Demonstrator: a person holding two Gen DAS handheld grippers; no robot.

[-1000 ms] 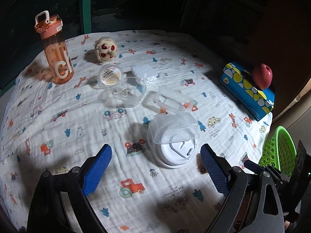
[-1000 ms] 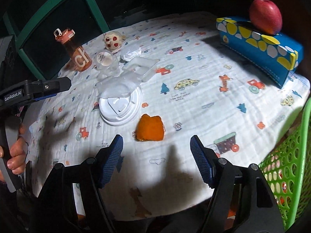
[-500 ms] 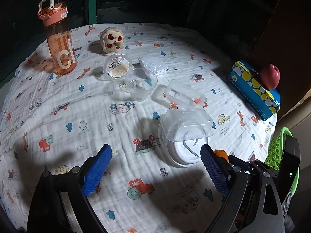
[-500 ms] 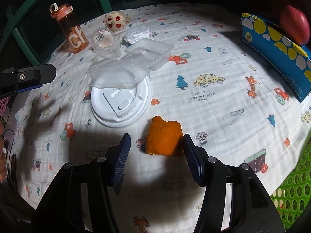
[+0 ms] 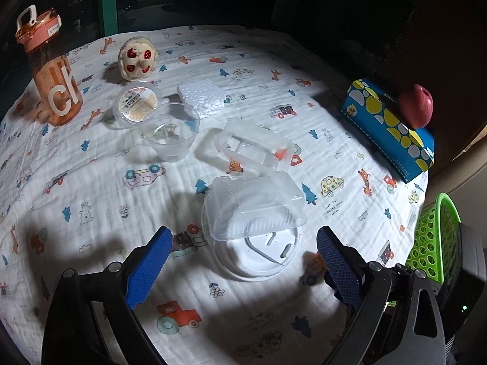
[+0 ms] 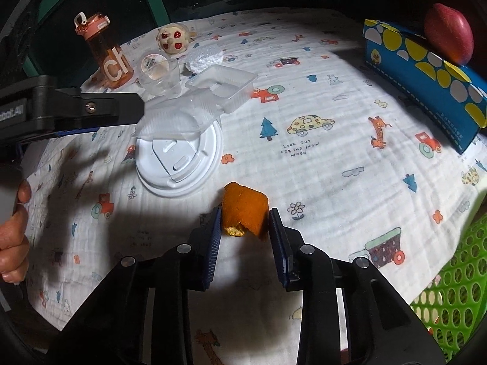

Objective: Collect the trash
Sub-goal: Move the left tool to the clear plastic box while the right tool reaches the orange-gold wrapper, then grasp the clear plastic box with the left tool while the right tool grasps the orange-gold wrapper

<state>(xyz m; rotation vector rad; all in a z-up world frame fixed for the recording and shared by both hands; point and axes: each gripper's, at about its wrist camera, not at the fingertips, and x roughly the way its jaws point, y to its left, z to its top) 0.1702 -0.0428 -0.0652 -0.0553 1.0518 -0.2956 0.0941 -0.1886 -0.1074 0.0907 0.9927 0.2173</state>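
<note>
The right gripper (image 6: pixel 243 223) has its jaws squeezed shut on the orange peel (image 6: pixel 245 210), which sits right between them on the near part of the counter (image 6: pixel 334 115), just beside the white lid (image 6: pixel 179 164). The green basket (image 6: pixel 453 289) is close by on the right of this gripper, so I think the peel only needs a lift and a short trip to the right. The left gripper (image 5: pixel 243 261) has its jaws wide open and holding nothing, with the clear box (image 5: pixel 255 203) and white lid just beyond them
</note>
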